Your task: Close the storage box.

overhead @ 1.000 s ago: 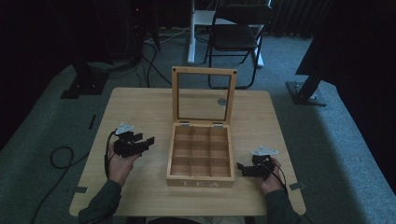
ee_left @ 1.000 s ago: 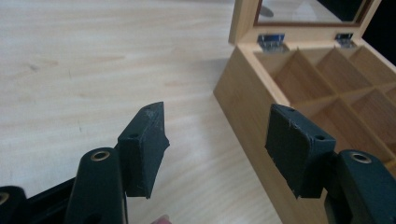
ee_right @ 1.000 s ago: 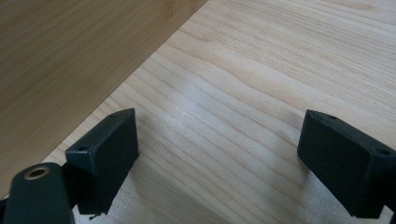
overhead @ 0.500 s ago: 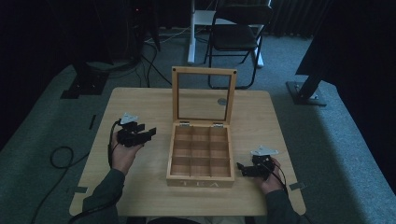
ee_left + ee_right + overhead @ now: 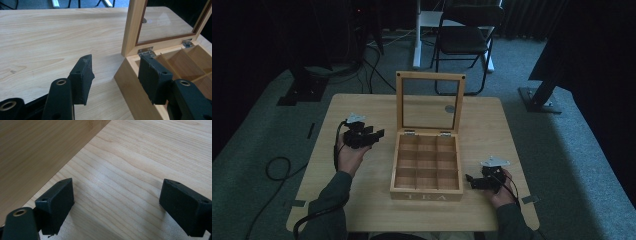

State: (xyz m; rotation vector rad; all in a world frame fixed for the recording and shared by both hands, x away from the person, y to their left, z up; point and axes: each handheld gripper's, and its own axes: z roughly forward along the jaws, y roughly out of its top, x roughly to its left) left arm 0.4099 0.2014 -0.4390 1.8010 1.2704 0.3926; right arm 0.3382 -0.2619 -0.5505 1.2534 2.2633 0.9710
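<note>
A wooden tea box [image 5: 427, 189] with several empty compartments stands mid-table, its glass-paned lid [image 5: 399, 102] upright at the back. My left gripper [image 5: 377, 134] is held above the table left of the box's rear corner. Its jaws have just been closing and stand partly open with nothing between them. In the left gripper view, the left gripper [image 5: 116, 75] points at the box's corner [image 5: 132, 85] below the lid frame [image 5: 132, 27] and a hinge [image 5: 145, 51]. My right gripper [image 5: 468, 180] rests open beside the box's right wall. The right gripper view shows the right gripper [image 5: 117, 202] over bare tabletop, with the box wall [image 5: 37, 150] at upper left.
The light wooden table [image 5: 362, 210] has bare room on both sides of the box. A small round mark [image 5: 449, 108] shows through the lid's glass. Behind the table are a folding chair [image 5: 464, 40], dark stands and floor cables [image 5: 277, 167].
My left gripper has moved away from the person and slightly toward the box, and its jaws have narrowed. The right gripper has stayed put.
</note>
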